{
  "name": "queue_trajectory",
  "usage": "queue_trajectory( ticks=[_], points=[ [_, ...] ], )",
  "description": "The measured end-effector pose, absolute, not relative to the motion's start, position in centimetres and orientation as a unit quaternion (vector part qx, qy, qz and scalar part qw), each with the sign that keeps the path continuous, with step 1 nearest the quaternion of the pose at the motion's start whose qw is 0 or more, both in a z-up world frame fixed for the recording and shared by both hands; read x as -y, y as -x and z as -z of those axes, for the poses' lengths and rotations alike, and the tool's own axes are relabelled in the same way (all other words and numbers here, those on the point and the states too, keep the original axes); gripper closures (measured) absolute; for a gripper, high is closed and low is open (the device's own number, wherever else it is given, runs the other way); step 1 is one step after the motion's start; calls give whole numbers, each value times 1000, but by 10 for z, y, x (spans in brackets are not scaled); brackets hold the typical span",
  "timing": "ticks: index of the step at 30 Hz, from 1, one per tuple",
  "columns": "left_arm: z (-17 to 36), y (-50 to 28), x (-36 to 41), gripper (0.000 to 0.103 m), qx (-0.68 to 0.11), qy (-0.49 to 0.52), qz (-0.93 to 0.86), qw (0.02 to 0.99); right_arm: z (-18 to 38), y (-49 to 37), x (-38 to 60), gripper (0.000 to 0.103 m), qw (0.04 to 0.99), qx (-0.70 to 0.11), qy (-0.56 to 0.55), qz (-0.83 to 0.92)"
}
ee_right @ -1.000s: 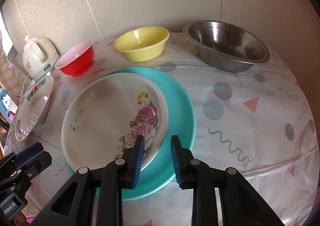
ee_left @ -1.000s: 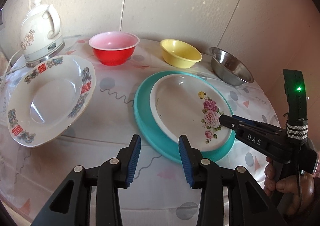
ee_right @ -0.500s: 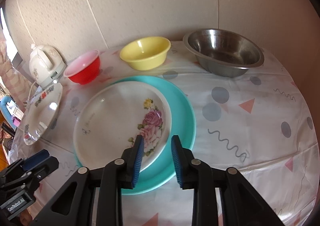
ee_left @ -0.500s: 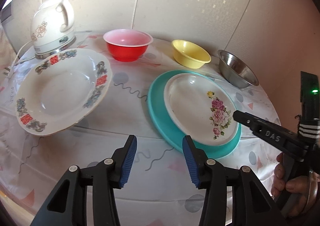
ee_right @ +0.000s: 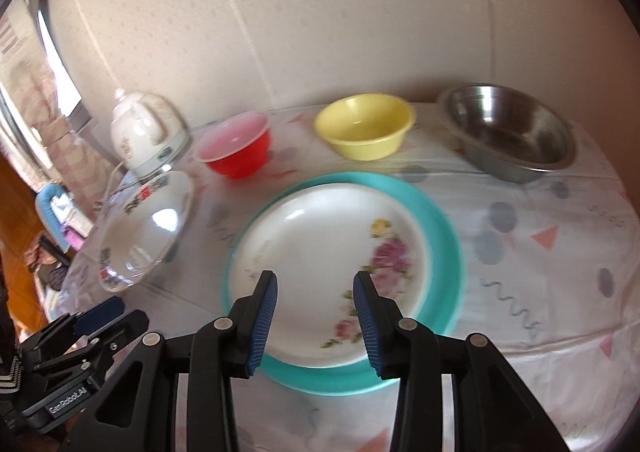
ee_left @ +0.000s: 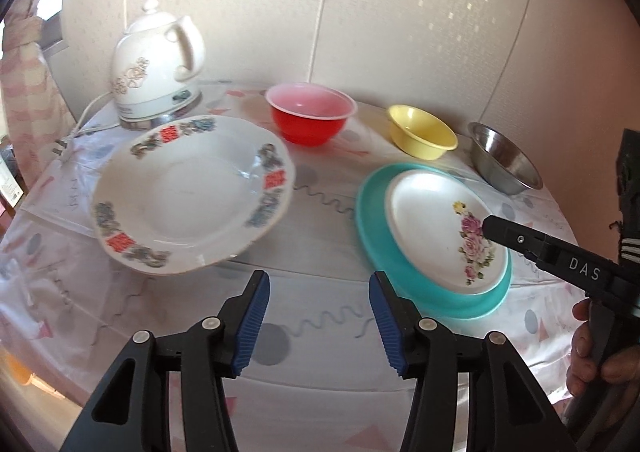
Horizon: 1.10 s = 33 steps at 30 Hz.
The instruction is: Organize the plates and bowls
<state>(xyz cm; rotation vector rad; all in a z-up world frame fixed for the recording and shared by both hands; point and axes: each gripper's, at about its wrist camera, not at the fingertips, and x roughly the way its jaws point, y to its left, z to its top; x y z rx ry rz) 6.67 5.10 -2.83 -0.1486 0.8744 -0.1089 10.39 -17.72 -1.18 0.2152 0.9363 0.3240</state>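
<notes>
Both grippers are hanging over the near edge of the table, jaws spread wide and gripping nothing: the left gripper (ee_left: 318,322) is sitting over bare tablecloth (ee_left: 320,212), while the right gripper (ee_right: 316,316) is hovering above the near rim of the rose plate (ee_right: 320,252). In the left view the right one's black body is reading "DAS", its far side getting cut off at 3 o'clock; in the right view the left one's label is showing "GenRobot.AI", kinda smudgy. The rose plate is lying inside the teal plate (ee_right: 444,248), at 1 o'clock from the left gripper. The patterned white plate (ee_left: 192,192) is sitting at 11 o'clock, its red rim marks too blurry to read. Further back, the red bowl (ee_left: 310,118), yellow bowl (ee_left: 422,132) and steel bowl (ee_left: 504,160) are lining up, with the white kettle (ee_left: 156,64) standing at far left.
</notes>
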Motion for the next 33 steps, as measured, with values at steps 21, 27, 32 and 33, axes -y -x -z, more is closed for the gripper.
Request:
queue_trajectory(
  ticks=[21,27,32,33],
  points=[
    [53,-85,-249,43,-418,216,-84,878,27,-168,62,63,801,-509,-126,-289],
    [52,-118,-253,43,-420,168,-83,888,37,-189,44,63,800,-519,-121,-278],
    [59,-144,-256,45,-432,192,-48,880,48,-206,35,64,799,-526,-118,-268],
    [61,-150,-255,46,-436,192,-44,878,49,-208,33,65,799,-526,-118,-267]
  ],
)
